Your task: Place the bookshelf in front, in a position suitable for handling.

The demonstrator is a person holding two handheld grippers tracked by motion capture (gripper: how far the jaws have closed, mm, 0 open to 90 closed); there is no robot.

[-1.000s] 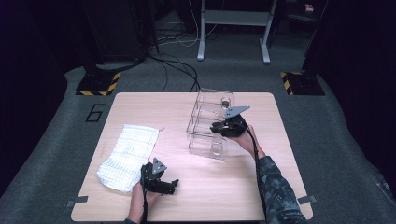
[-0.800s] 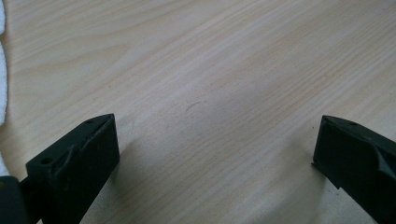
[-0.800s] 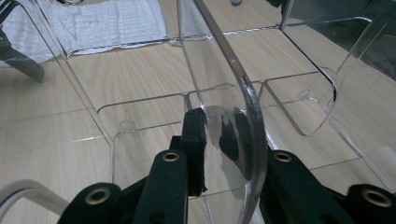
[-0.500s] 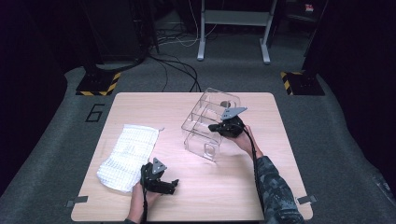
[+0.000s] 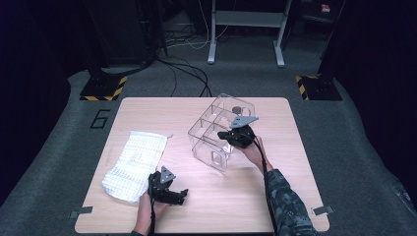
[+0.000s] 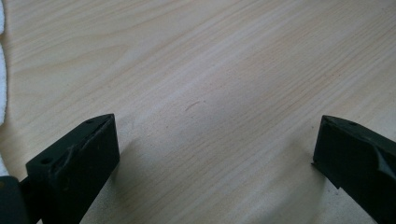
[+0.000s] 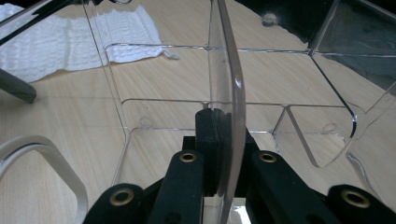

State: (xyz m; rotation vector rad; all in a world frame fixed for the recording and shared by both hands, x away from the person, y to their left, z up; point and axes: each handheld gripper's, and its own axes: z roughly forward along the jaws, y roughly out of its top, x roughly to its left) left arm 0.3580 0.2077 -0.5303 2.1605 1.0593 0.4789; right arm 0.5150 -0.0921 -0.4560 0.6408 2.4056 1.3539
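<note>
A clear plastic organizer (image 5: 212,132) with several compartments stands tilted on the wooden table (image 5: 246,201), right of centre. My right gripper (image 5: 225,134) is shut on one of its thin upright walls. In the right gripper view the jaws (image 7: 215,119) pinch that clear wall (image 7: 225,65) edge-on, with the compartments spread beyond. My left gripper (image 5: 181,196) rests low at the table's front left. Its jaws (image 6: 215,140) stand wide open over bare wood, with nothing between them. A white waffle cloth (image 5: 133,162) lies just left of it.
The white cloth (image 7: 60,42) lies beyond the organizer from the right hand's side, and its edge (image 6: 2,70) is at the left gripper's left. Off the table's far side are cables and a metal stand's legs (image 5: 246,34) on a grey floor.
The organizer has tipped up and turned a little in the right gripper's hold. The left gripper has stayed where it was.
</note>
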